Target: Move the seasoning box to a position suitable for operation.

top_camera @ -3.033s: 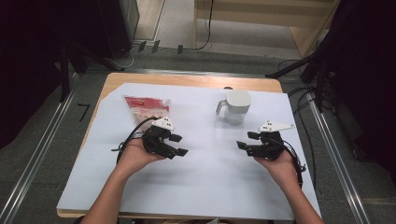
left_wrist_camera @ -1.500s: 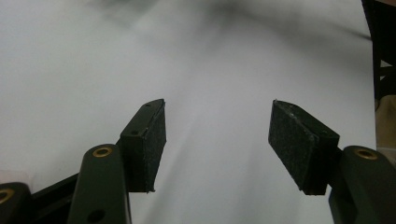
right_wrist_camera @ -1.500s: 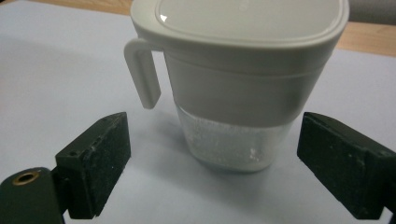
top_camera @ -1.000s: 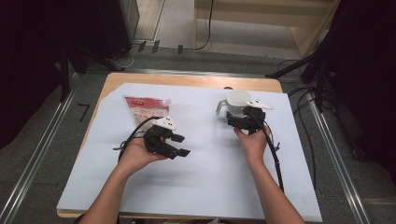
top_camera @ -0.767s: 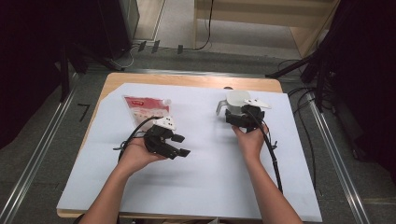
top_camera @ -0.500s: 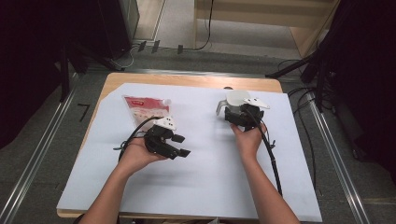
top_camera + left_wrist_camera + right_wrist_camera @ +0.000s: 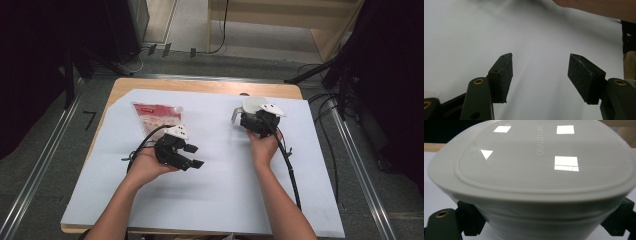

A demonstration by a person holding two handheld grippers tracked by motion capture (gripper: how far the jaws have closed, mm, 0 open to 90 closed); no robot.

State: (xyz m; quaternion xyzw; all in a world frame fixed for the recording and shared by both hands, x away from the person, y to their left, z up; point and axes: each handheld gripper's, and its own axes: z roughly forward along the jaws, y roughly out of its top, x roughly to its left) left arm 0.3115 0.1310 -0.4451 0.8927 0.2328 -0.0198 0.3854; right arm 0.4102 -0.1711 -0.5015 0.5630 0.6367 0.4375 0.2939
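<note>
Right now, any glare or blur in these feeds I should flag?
Right gripper view: bright ceiling-light reflections on the white lidded jug's glossy top, its lower body soft-focused. Left gripper view: the pads are sharp, the white sheet behind is featureless. High view: evenly lit on the table, surroundings dark.

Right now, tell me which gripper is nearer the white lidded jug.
Right. The right gripper has its jaws around the white lidded jug; the left gripper sits apart, open over bare sheet.

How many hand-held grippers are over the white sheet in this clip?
2. The left hand-held gripper hovers with open jaws near the middle of the white sheet, beside the red pouch. The right hand-held gripper straddles the white lidded jug farther back.
</note>
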